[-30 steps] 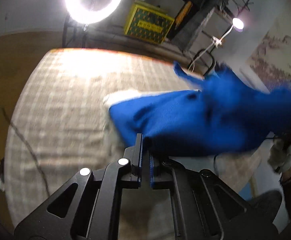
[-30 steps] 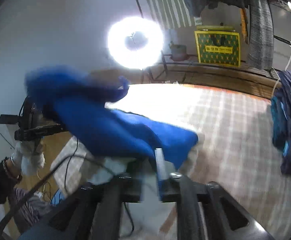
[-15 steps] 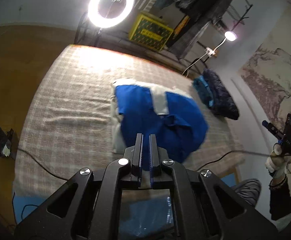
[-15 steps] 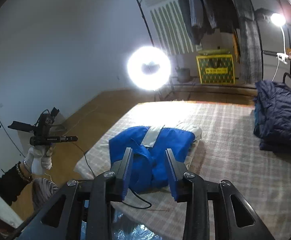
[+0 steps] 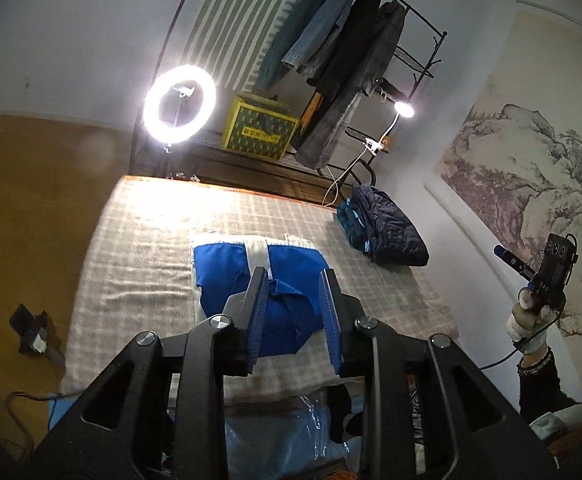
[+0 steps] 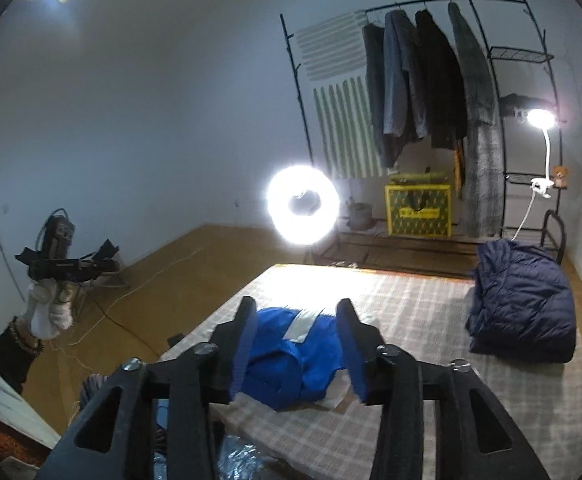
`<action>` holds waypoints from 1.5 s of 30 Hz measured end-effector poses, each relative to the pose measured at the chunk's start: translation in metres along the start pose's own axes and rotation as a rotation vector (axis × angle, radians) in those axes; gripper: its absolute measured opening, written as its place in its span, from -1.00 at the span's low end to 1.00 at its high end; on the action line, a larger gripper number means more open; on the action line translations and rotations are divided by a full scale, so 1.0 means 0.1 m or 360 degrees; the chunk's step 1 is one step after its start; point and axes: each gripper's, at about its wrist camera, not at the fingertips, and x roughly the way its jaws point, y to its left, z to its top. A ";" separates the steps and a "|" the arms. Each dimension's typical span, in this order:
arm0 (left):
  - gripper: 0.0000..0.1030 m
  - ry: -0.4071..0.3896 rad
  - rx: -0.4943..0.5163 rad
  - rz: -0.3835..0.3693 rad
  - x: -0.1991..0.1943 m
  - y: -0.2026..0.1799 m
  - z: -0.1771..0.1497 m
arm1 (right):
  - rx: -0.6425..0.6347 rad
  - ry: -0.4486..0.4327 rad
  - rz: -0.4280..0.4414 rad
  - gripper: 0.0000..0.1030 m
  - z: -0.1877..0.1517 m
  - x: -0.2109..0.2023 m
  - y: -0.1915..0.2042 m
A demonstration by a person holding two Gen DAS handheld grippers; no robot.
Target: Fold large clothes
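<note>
The left gripper (image 5: 293, 304) has just been opening its blue-padded jaws, which stand apart with nothing between them, held above the near edge of the bed; the right gripper (image 6: 297, 344) has likewise been spreading and its jaws gape wider, also empty. Below both lies the folded bright blue garment with a white stripe (image 5: 259, 280), flat on the beige checked bedspread (image 5: 139, 248), towards its near left part. At the far right corner of the bed sits a folded dark navy padded jacket (image 6: 523, 304). Beyond the far edge glows a round ring light (image 5: 179, 109), beside a yellow patterned box (image 6: 418, 210)
</note>
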 end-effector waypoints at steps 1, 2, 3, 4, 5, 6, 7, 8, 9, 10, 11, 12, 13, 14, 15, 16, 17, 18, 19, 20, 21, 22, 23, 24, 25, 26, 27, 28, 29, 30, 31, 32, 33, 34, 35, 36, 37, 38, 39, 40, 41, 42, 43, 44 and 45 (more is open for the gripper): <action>-0.41 0.0003 -0.0015 0.0008 0.03 0.02 -0.01 | 0.0002 0.0003 -0.0004 -0.07 -0.02 0.03 -0.01; -0.28 0.0020 -0.0058 -0.0001 0.09 0.07 -0.02 | 0.0026 0.0012 -0.0005 -0.07 -0.05 0.07 -0.04; -0.23 0.0038 -0.0079 -0.0011 0.15 0.10 -0.03 | 0.0063 0.0036 0.0002 -0.07 -0.09 0.14 -0.08; -0.18 0.0067 -0.0095 -0.0001 0.25 0.16 -0.05 | 0.0084 0.0061 0.0006 -0.07 -0.12 0.20 -0.11; -0.13 0.0086 -0.0123 0.0013 0.36 0.23 -0.08 | 0.0096 0.0080 0.0003 -0.05 -0.16 0.27 -0.13; -0.10 0.0111 -0.0164 0.0008 0.49 0.31 -0.11 | 0.0110 0.0113 0.0003 0.04 -0.23 0.40 -0.17; -0.06 0.0134 -0.0193 0.0000 0.60 0.37 -0.14 | 0.0127 0.0142 0.0011 0.14 -0.28 0.49 -0.21; -0.06 0.0152 -0.0231 0.0002 0.76 0.46 -0.18 | 0.0155 0.0181 0.0023 0.14 -0.35 0.63 -0.26; -0.06 0.0164 -0.0270 -0.0004 0.89 0.53 -0.22 | 0.0188 0.0214 0.0025 0.14 -0.43 0.78 -0.30; -0.06 0.0176 -0.0296 -0.0018 1.01 0.59 -0.26 | 0.0218 0.0243 0.0027 0.15 -0.49 0.89 -0.33; -0.06 0.0187 -0.0325 -0.0024 1.13 0.65 -0.30 | 0.0255 0.0273 0.0040 0.15 -0.57 1.04 -0.38; -0.06 0.0199 -0.0363 -0.0028 1.27 0.72 -0.33 | 0.0296 0.0302 0.0059 0.17 -0.64 1.18 -0.42; -0.05 0.0217 -0.0392 -0.0026 1.43 0.80 -0.37 | 0.0330 0.0324 0.0075 0.22 -0.71 1.30 -0.45; -0.05 0.0226 -0.0414 -0.0009 1.55 0.87 -0.41 | 0.0362 0.0351 0.0088 0.25 -0.78 1.42 -0.48; -0.05 0.0230 -0.0445 0.0007 1.67 0.94 -0.43 | 0.0393 0.0389 0.0093 0.27 -0.86 1.57 -0.51; -0.05 0.0240 -0.0474 0.0010 1.84 1.04 -0.46 | 0.0420 0.0433 0.0079 0.27 -0.94 1.73 -0.54; -0.05 0.0247 -0.0507 0.0022 1.95 1.12 -0.50 | 0.0438 0.0473 0.0065 0.27 -1.01 1.88 -0.56; -0.05 0.0254 -0.0546 0.0028 2.07 1.19 -0.52 | 0.0451 0.0500 0.0060 0.27 -1.06 2.00 -0.57; -0.04 0.0272 -0.0583 0.0032 2.19 1.27 -0.55 | 0.0473 0.0533 0.0053 0.27 -1.13 2.14 -0.59; -0.04 0.0285 -0.0610 0.0039 2.26 1.32 -0.59 | 0.0494 0.0567 0.0043 0.27 -1.19 2.27 -0.60; -0.04 0.0313 -0.0645 0.0051 2.41 1.41 -0.62 | 0.0510 0.0592 0.0034 0.28 -1.24 2.37 -0.62; -0.04 0.0333 -0.0656 0.0055 2.50 1.44 -0.65 | 0.0526 0.0620 0.0021 0.29 -1.29 2.48 -0.64; -0.04 0.0354 -0.0660 0.0072 2.58 1.48 -0.67 | 0.0539 0.0643 0.0010 0.29 -1.34 2.59 -0.67; -0.04 0.0378 -0.0659 0.0100 2.70 1.54 -0.69 | 0.0543 0.0657 0.0000 0.32 -1.37 2.66 -0.67; -0.04 0.0397 -0.0662 0.0115 2.78 1.59 -0.71 | 0.0551 0.0671 -0.0017 0.35 -1.41 2.74 -0.70; -0.04 0.0412 -0.0666 0.0132 2.85 1.63 -0.71 | 0.0565 0.0686 -0.0029 0.36 -1.44 2.82 -0.72; -0.04 0.0417 -0.0673 0.0143 2.90 1.65 -0.72 | 0.0572 0.0700 -0.0036 0.37 -1.46 2.88 -0.74; -0.04 0.0429 -0.0690 0.0146 2.97 1.70 -0.72 | 0.0571 0.0720 -0.0046 0.37 -1.49 2.95 -0.76; -0.04 0.0436 -0.0700 0.0142 3.01 1.73 -0.73 | 0.0562 0.0735 -0.0060 0.38 -1.51 3.01 -0.77; -0.04 0.0448 -0.0712 0.0137 3.06 1.76 -0.74 | 0.0551 0.0752 -0.0074 0.38 -1.53 3.06 -0.78; -0.04 0.0465 -0.0713 0.0124 3.14 1.78 -0.75 | 0.0547 0.0772 -0.0085 0.38 -1.57 3.13 -0.81; -0.04 0.0474 -0.0713 0.0116 3.17 1.78 -0.75 | 0.0559 0.0780 -0.0084 0.38 -1.60 3.17 -0.83; -0.04 0.0477 -0.0724 0.0116 3.22 1.80 -0.77 | 0.0586 0.0794 -0.0070 0.37 -1.63 3.23 -0.85; -0.04 0.0477 -0.0735 0.0111 3.24 1.80 -0.76 | 0.0614 0.0807 -0.0052 0.35 -1.66 3.28 -0.87; -0.04 0.0479 -0.0743 0.0104 3.26 1.80 -0.77 | 0.0629 0.0811 -0.0040 0.34 -1.67 3.32 -0.88; -0.04 0.0482 -0.0742 0.0103 3.28 1.79 -0.78 | 0.0634 0.0809 -0.0033 0.32 -1.68 3.34 -0.88; -0.04 0.0480 -0.0728 0.0112 3.29 1.77 -0.79 | 0.0632 0.0802 -0.0031 0.31 -1.67 3.36 -0.88; -0.05 0.0478 -0.0702 0.0130 3.30 1.75 -0.80 | 0.0631 0.0794 -0.0026 0.30 -1.67 3.38 -0.89; -0.06 0.0481 -0.0677 0.0146 3.31 1.73 -0.80 | 0.0639 0.0789 -0.0024 0.27 -1.67 3.39 -0.90; -0.15 0.0484 -0.0659 0.0157 3.32 1.71 -0.80 | 0.0651 0.0788 -0.0024 0.25 -1.68 3.39 -0.90; -0.24 0.0489 -0.0639 0.0162 3.33 1.69 -0.81 | 0.0664 0.0788 -0.0023 0.24 -1.69 3.40 -0.91; -0.27 0.0496 -0.0619 0.0167 3.35 1.68 -0.82 | 0.0672 0.0789 -0.0020 0.21 -1.69 3.41 -0.91; -0.37 0.0502 -0.0594 0.0175 3.36 1.66 -0.83 | 0.0679 0.0791 -0.0013 0.19 -1.71 3.43 -0.91; -0.50 0.0507 -0.0578 0.0176 3.37 1.65 -0.84 | 0.0681 0.0792 -0.0006 0.18 -1.72 3.44 -0.91; -0.57 0.0513 -0.0569 0.0168 3.38 1.65 -0.84 | 0.0679 0.0790 0.0005 0.14 -1.73 3.45 -0.89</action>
